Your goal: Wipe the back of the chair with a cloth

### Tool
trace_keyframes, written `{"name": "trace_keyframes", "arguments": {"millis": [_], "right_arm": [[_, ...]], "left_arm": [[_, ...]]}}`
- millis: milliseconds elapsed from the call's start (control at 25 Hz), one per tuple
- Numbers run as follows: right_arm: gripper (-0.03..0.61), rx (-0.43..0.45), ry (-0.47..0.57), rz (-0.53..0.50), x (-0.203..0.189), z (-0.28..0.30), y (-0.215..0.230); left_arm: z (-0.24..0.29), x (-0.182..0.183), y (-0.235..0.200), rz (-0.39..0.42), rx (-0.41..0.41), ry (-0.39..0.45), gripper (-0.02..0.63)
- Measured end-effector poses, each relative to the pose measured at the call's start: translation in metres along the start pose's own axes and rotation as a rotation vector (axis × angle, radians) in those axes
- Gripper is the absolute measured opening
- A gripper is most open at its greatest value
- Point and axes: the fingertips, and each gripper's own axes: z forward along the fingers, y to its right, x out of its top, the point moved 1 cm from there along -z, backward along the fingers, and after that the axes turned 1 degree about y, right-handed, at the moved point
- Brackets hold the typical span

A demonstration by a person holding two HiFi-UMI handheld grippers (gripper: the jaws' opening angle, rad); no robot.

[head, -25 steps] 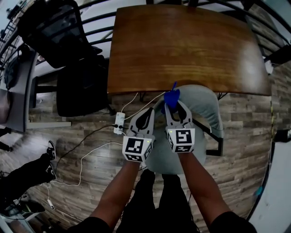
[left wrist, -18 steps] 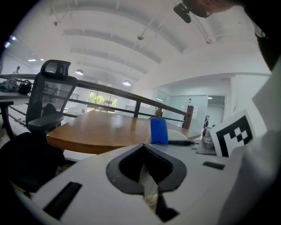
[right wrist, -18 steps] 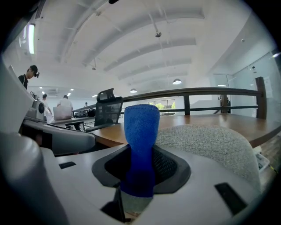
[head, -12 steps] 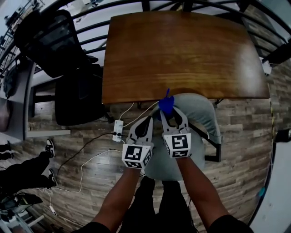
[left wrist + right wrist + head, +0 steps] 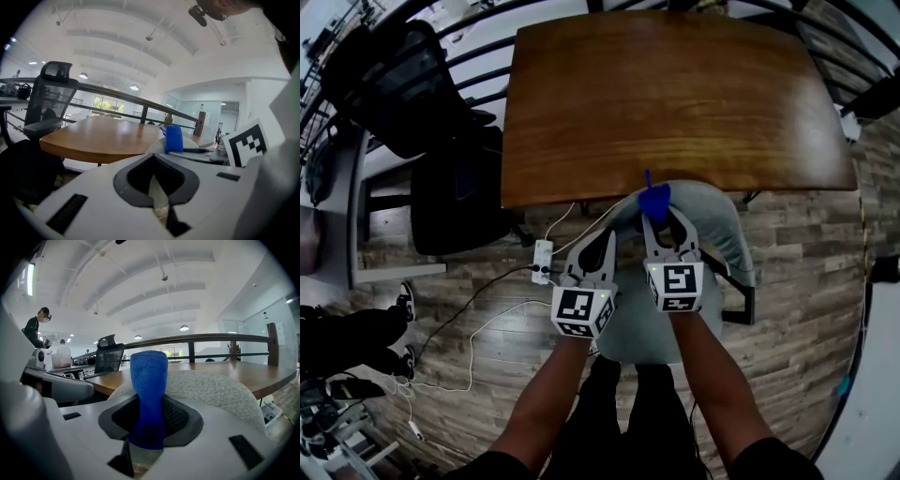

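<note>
The grey upholstered chair [image 5: 717, 230] is pushed in at the wooden table's near edge. My right gripper [image 5: 659, 217] is shut on a blue cloth [image 5: 654, 201], which stands up from the jaws against the top of the chair's back. In the right gripper view the cloth [image 5: 149, 380] rises in front of the grey chair back [image 5: 215, 392], held by the right gripper [image 5: 149, 401]. My left gripper [image 5: 602, 240] sits just left of it, beside the chair, shut with nothing in it. In the left gripper view the left gripper [image 5: 153, 161] shows its jaws meeting, and the cloth [image 5: 173, 139] is off to the right.
A large wooden table [image 5: 675, 94] lies ahead, with a railing behind it. A black office chair [image 5: 403, 75] and a dark seat [image 5: 459, 197] stand at the left. A white power strip [image 5: 542, 258] with cables lies on the wood floor. People stand far off [image 5: 35, 326].
The right gripper and cloth slid a little left along the top of the chair back, then came back right. The left gripper stayed beside it, shut.
</note>
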Motion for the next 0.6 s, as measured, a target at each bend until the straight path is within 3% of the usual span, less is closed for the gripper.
{"name": "trace_keyframes", "arguments": {"millis": [600], "right_arm": [[0.133,-0.087,0.011,0.034,0.004,-0.015,0.057]], "left_arm": [[0.027,0.002,0.041,0.027,-0.063,-0.007,0.002]]}}
